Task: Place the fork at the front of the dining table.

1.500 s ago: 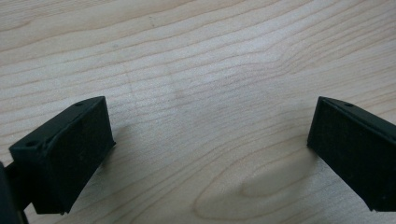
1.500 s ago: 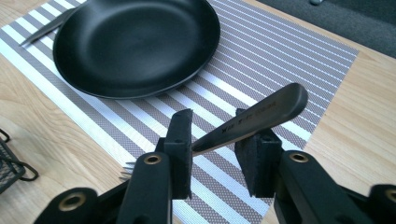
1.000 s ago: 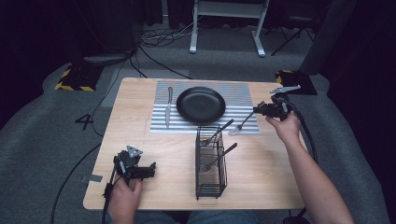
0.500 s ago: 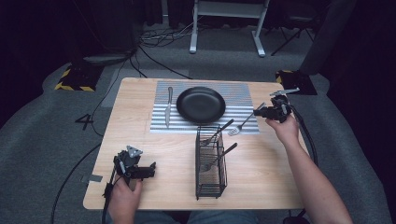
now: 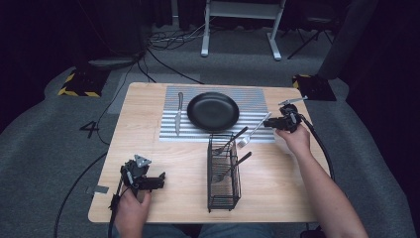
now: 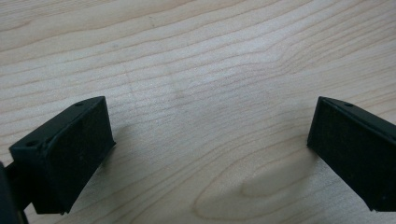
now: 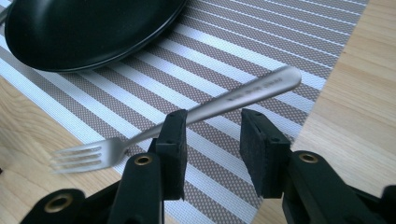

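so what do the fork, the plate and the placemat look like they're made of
Fork: brushed metal, likely stainless steel, with a grey satin sheen and lettering stamped into the handle.
Plate: black with a glossy rim highlight; glazed ceramic or melamine, can't tell which.
Placemat: woven fabric or vinyl, fine mesh texture in brown and white stripes.

Around the one round black plate [image 5: 213,111] on one grey-and-white striped placemat [image 5: 257,97]: one silver metal knife [image 5: 178,114] left of it, one silver metal fork [image 7: 187,119] at its right, and one black wire rack [image 5: 223,173] nearer the person holding two dark utensils [image 5: 232,166].
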The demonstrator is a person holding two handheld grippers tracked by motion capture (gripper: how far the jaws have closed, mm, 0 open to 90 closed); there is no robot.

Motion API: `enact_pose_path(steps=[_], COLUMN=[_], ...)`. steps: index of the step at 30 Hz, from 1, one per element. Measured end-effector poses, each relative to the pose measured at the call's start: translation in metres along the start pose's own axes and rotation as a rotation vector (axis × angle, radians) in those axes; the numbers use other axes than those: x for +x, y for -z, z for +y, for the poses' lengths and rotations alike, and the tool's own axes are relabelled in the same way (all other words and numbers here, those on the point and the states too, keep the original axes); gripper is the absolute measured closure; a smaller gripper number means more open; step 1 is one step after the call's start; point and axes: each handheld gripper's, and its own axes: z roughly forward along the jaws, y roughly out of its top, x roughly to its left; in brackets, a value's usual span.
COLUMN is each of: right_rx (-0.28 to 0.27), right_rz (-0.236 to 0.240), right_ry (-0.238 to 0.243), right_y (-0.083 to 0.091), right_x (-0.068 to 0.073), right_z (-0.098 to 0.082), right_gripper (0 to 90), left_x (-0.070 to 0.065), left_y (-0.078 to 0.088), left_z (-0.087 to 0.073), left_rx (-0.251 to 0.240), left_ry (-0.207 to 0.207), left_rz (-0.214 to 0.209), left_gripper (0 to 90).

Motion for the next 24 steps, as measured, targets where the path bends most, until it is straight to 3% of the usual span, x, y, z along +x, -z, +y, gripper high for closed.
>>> enact_pose_path(steps=[10, 15, 20, 24], right_rx=[0.013, 0.013, 0.029, 0.048], right_rz=[0.004, 0.008, 0.018, -0.02], right_ry=[-0.031, -0.066, -0.07, -0.09], right_y=[-0.007, -0.015, -0.031, -0.039], right_x=[0.003, 0.014, 0.027, 0.033], right_z=[-0.003, -0.003, -0.003, -0.005], right_gripper=[57.1, 53.3, 51.9, 50.9], left_x=[0.0, 0.0, 0.0, 0.0], left_y=[0.0, 0.0, 0.0, 0.0], left_z=[0.0, 0.0, 0.0, 0.0], left_rx=[0.0, 0.0, 0.0, 0.0], left_ry=[0.0, 0.001, 0.0, 0.0], left_rz=[0.0, 0.0, 0.0, 0.0], left_gripper=[0.2, 0.2, 0.2, 0.2])
